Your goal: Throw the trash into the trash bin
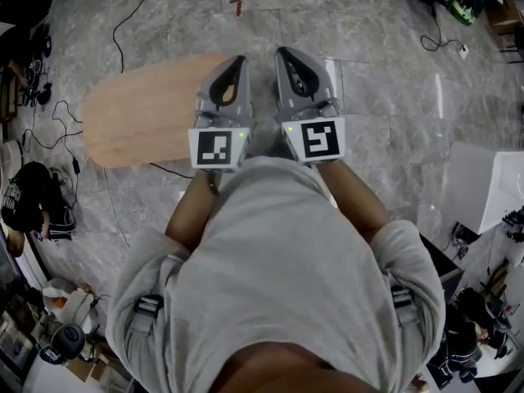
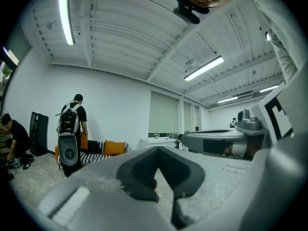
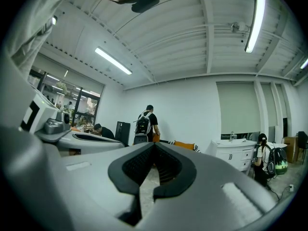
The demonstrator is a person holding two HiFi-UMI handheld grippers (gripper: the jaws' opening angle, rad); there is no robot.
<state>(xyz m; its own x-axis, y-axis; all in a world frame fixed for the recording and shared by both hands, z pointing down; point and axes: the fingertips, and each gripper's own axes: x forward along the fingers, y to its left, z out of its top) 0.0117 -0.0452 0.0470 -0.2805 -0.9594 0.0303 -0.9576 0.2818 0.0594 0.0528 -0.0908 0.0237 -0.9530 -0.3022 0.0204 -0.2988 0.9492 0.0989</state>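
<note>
In the head view I hold both grippers side by side at chest height, pointing level out over the stone floor (image 1: 368, 97). My left gripper (image 1: 237, 60) is shut with nothing between its jaws; in the left gripper view (image 2: 158, 149) its dark pads meet at the tips. My right gripper (image 1: 283, 53) is shut and empty too, pads together in the right gripper view (image 3: 154, 145). Each gripper shows at the edge of the other's view. No trash and no trash bin can be made out in any view.
A pale wooden table (image 1: 147, 109) stands to the left under the left gripper. Cables (image 1: 123, 23) trail over the floor. A white cabinet (image 3: 236, 150), an orange sofa (image 2: 113, 147) and a standing person with a backpack (image 3: 143, 124) are ahead across the room.
</note>
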